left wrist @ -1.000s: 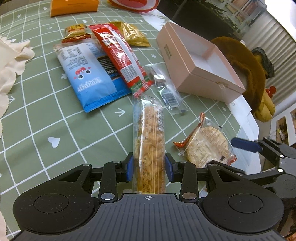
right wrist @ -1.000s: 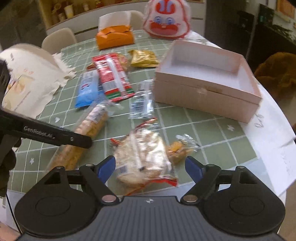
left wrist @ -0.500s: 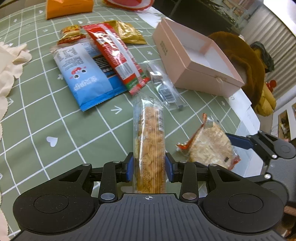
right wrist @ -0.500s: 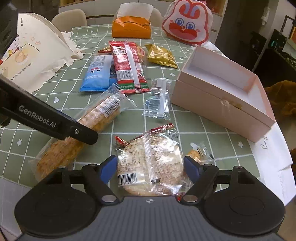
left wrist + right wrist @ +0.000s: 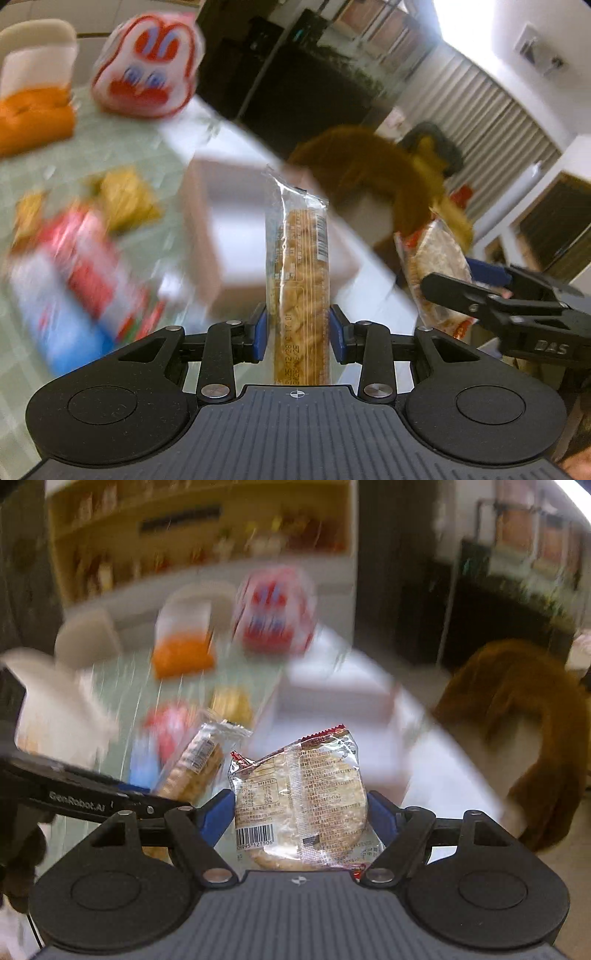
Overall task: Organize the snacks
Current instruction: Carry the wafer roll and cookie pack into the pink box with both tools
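Left tool (image 5: 298, 334) clamps the long cracker pack (image 5: 300, 284) upright, while the right tool (image 5: 301, 814) grips the round rice-cracker pack (image 5: 301, 801), both raised near the blurred pink box (image 5: 236, 236) on the surface (image 5: 92, 155).

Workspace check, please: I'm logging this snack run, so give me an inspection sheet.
Surface: green table, blurred.
Job's things: cracker sleeve and rice cracker pack held up; pink box open.
Clutter: loose snack packs, orange pouch, bunny bag.
Grippers: left gripper shut on the sleeve; right gripper shut on the pack.
Cables: nothing seen.
Surroundings: brown plush, shelves.
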Motion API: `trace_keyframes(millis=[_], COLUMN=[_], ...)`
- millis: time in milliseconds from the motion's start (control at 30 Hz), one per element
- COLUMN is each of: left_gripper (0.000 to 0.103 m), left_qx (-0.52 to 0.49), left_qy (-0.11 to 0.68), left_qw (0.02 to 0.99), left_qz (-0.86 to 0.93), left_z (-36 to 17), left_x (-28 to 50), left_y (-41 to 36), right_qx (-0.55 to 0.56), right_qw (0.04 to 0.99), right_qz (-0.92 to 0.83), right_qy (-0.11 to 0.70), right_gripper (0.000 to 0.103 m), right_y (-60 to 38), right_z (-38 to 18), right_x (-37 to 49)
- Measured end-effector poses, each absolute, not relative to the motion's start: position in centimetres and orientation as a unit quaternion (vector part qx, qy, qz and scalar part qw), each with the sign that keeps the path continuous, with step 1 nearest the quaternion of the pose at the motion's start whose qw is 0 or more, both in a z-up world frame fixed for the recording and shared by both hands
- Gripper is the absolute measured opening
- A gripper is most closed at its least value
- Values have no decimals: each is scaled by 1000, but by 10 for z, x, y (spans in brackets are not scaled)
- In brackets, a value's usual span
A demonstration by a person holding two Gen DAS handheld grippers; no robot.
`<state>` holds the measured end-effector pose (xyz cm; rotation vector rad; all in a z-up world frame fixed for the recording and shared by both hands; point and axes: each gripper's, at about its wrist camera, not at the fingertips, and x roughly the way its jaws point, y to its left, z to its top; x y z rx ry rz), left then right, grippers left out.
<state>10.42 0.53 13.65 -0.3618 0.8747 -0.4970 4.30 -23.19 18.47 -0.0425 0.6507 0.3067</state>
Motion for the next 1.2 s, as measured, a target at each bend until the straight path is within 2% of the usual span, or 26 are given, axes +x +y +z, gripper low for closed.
trace_keyframes(millis=[100,200,367,533,733,867,1000,1100,1200], left_gripper=[39,39,44,44,44,44,43,43,43], left_qx=[-193,-206,-226,-249,-200,-198,-176,-170,-176], left_qy=[419,424,453,434,442,454,459,468,477], left_qw=[853,850,833,843,861,858,860,855,847], left_qz=[-245,-234,-221,-196,-150,-134,-137,-143,-154], left_z=[144,131,84,76,72,58,46,40,37], left_x=[160,213,268,259,211,177,145,119,105], left_y=[-5,-14,-10,25,48,47,34,31,30], right_qx=[10,18,43,106,98,73,96,132,116], right_qw=[938,935,913,871,876,900,907,904,904], right_qz=[144,121,84,65,52,33,18,56,121], right_qy=[316,333,397,475,470,427,411,402,392], right_gripper=[78,78,78,78,79,79,78,78,76], right_y=[-238,-236,-221,-222,-239,-250,-258,-253,-230], right_z=[216,215,169,109,91,94,85,85,99], right_x=[91,135,204,261,234,178,134,116,120])
